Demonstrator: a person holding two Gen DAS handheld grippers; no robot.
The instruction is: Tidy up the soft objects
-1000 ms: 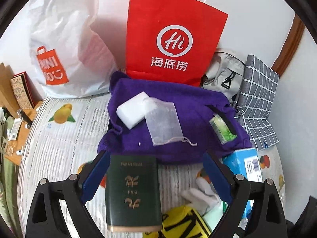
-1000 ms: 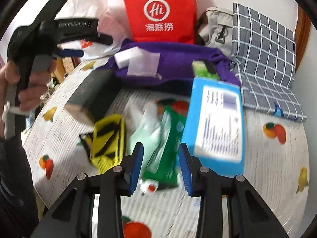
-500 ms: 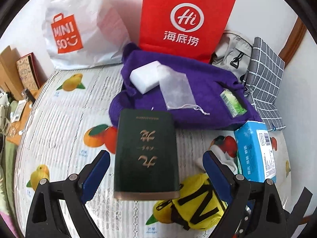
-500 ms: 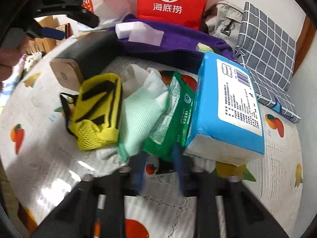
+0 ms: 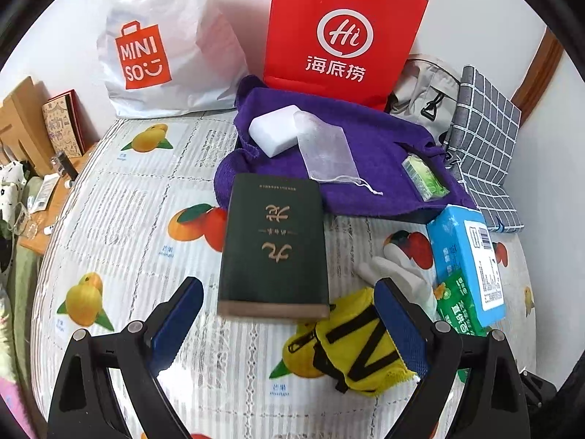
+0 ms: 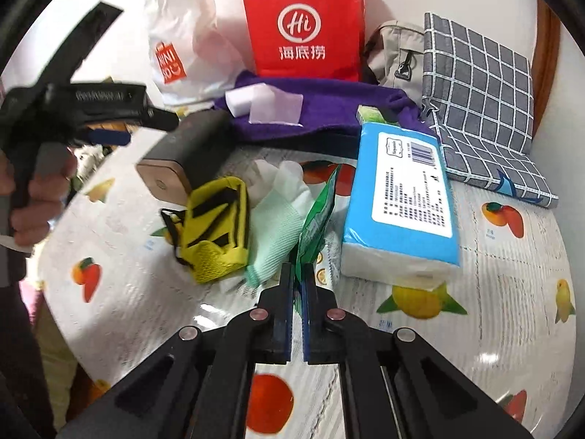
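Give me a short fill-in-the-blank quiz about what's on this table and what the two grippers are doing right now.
1. The right gripper is shut on the edge of the ____ packet.
2. The white sponge lies on the ____ towel.
3. The left gripper is ____, holding nothing.
4. The red bag stands behind the ____.

Missing words: green; purple; open; towel

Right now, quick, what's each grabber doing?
Left gripper: open, holding nothing.
Right gripper: shut on the green packet.
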